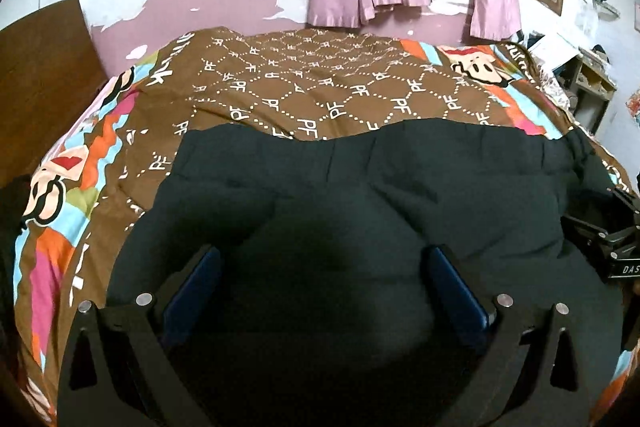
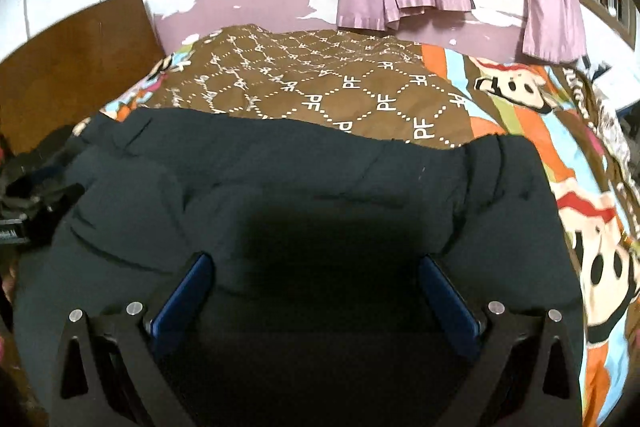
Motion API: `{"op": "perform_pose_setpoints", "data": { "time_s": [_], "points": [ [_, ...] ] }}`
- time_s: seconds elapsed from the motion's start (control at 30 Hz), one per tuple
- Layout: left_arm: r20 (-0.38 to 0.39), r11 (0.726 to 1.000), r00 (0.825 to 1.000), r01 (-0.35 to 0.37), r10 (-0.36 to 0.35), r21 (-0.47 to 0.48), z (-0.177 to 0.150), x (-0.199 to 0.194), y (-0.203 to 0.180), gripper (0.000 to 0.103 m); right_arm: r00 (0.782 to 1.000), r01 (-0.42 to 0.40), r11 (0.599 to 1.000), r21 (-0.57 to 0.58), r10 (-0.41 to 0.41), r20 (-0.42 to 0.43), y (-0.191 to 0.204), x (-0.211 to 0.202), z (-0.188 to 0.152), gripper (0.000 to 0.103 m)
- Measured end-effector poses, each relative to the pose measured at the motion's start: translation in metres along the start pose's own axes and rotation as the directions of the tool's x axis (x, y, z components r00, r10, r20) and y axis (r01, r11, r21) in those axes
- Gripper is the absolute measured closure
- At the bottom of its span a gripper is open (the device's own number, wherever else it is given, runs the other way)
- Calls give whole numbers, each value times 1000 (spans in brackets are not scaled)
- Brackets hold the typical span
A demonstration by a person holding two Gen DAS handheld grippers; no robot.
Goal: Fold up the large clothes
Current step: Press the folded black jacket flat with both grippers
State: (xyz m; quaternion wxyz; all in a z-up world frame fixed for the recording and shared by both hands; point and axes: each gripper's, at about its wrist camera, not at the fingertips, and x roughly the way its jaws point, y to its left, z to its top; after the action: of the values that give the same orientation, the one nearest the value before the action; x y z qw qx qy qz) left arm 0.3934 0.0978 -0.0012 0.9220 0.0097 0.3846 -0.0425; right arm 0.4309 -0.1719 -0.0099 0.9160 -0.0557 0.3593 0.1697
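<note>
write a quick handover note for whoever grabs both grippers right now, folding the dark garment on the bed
Left gripper: open, empty, over the left part of the dark garment.
Right gripper: open, empty, over the right part of it.
The garment lies spread across the near side of the bedspread, far edge fairly straight, some wrinkles. How many folds are already in it cannot be told.
Left: grip an edge on each side, fold, then smooth.
</note>
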Motion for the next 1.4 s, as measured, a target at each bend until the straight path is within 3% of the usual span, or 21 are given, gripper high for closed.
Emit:
{"op": "perform_pose_setpoints", "data": {
  "time_s": [0.23, 0.5, 0.77, 1.17, 1.4],
  "points": [
    [-42, 999, 999, 8, -6, 33, 4, 34, -1, 1, 998, -42, 997, 60, 44, -41, -18, 30, 5, 0],
    [-39, 995, 995, 90, -92, -52, 8, 51, 14, 1, 997, -74, 991, 112, 77, -26, -28, 43, 5, 0],
    [5, 995, 997, 82, -82, -48, 4, 46, 10, 1, 996, -89, 988, 122, 90, -6, -29, 41, 3, 0],
    [7, 996, 997, 80, -80, -45, 3, 48, 8, 1, 996, -92, 988, 123, 92, 1, -28, 40, 2, 0],
    [50, 996, 996, 78, -76, -37, -2, 40, 7, 1, 995, -82, 990, 116, 75, 61, -23, 22, -3, 0]
  ]
}}
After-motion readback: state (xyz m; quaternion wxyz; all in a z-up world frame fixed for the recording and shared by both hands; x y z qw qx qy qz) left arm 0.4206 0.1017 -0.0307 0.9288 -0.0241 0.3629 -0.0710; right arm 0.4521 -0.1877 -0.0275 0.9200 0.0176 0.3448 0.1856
